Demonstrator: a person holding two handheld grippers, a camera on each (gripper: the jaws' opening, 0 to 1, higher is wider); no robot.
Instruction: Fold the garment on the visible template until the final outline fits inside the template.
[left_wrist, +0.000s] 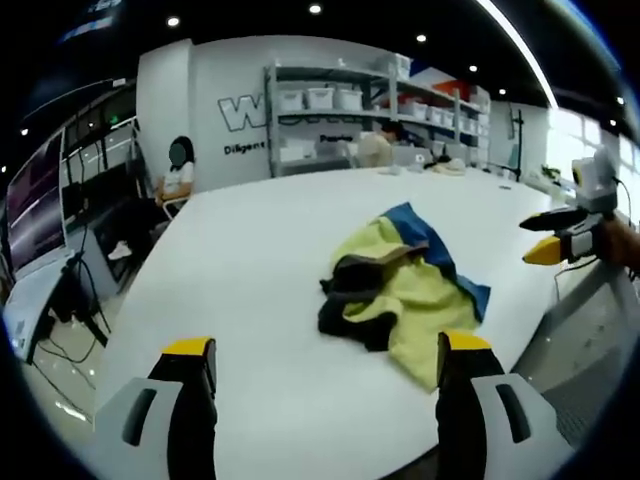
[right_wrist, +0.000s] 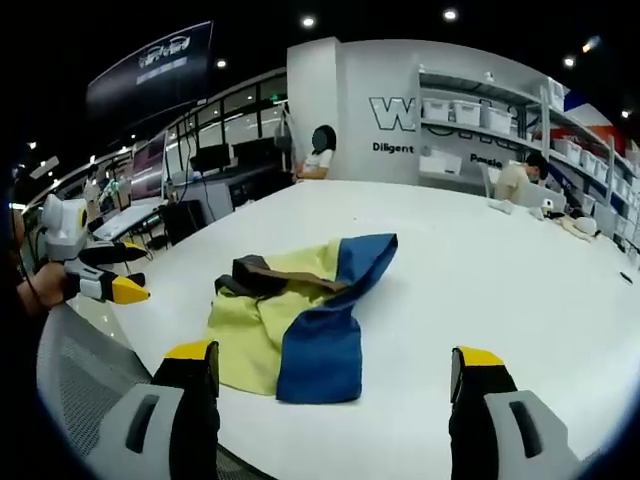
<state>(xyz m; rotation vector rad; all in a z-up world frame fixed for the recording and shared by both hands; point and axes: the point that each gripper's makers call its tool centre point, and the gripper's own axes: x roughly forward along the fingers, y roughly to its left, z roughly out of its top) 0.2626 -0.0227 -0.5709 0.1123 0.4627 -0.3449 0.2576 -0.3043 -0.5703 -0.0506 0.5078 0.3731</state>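
A crumpled garment (left_wrist: 405, 290) in yellow, blue and black with a brown trim lies in a heap on the white table (left_wrist: 260, 250), near its edge. My left gripper (left_wrist: 327, 348) stands open, short of the heap, with nothing between its yellow-tipped jaws. In the right gripper view the garment (right_wrist: 300, 325) sits just ahead of my right gripper (right_wrist: 335, 355), which is open and holds nothing. Each gripper also appears in the other's view, held off the table edge beside the garment: the right gripper (left_wrist: 546, 237) and the left gripper (right_wrist: 130, 272), both with jaws apart.
The white table (right_wrist: 480, 270) stretches far beyond the garment. A grey mesh chair back (right_wrist: 80, 385) stands at the near table edge. Shelves with white bins (left_wrist: 330, 100) line the back wall. People sit at the far end (right_wrist: 520, 180) and at desks (left_wrist: 178, 175).
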